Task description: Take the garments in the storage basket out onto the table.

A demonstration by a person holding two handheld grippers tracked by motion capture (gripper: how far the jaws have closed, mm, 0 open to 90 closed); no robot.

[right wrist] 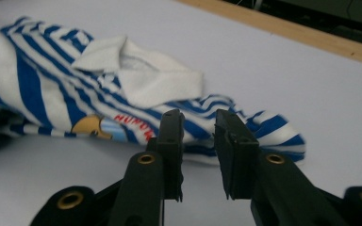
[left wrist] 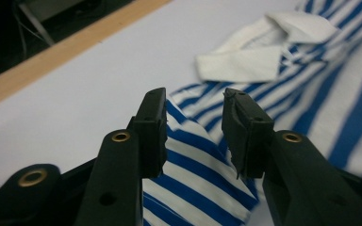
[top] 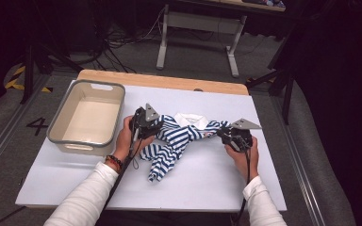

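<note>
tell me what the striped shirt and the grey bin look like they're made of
Striped shirt: soft knit cloth, probably cotton, matte; it crumples into loose folds, and its white collar shows a fine knit grain. Grey bin: looks like moulded plastic, smooth with a slight sheen; rounded corners, a rolled rim and a cut-out handle suggest it.

This looks like a lab or recording studio, not a home. The worktop [top: 202, 188] is a plain white sheet laid over a wooden board, standing alone on grey carpet. Behind it, loose black cables [top: 122, 40] sprawl across the floor beside the metal legs of a desk frame [top: 198, 28]. Yellow-and-black hazard tape [top: 16, 77] marks the floor at the left, and a taped number four [top: 37, 125] sits near it. Dark stands [top: 28, 70] and black surroundings close it in on both sides.
</note>
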